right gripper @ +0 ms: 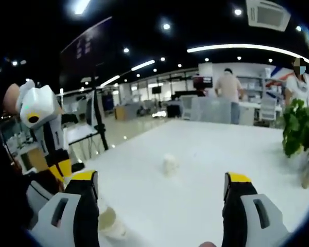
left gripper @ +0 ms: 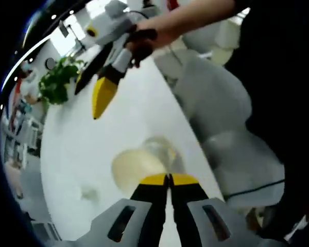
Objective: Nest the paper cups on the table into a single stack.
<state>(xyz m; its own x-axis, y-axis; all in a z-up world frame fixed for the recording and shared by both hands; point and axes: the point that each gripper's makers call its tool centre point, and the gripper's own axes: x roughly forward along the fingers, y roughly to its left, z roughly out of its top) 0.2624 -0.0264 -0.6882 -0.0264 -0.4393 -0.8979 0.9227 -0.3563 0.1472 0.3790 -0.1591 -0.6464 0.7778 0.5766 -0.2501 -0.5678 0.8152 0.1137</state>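
Hovering over the white table (right gripper: 206,154), the left gripper (left gripper: 169,179) is clenched just above paper cups (left gripper: 144,164) near its edge, while the right gripper (right gripper: 159,185) is released.

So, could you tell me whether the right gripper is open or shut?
Open: the right gripper has its jaws wide apart, with bare table between them.
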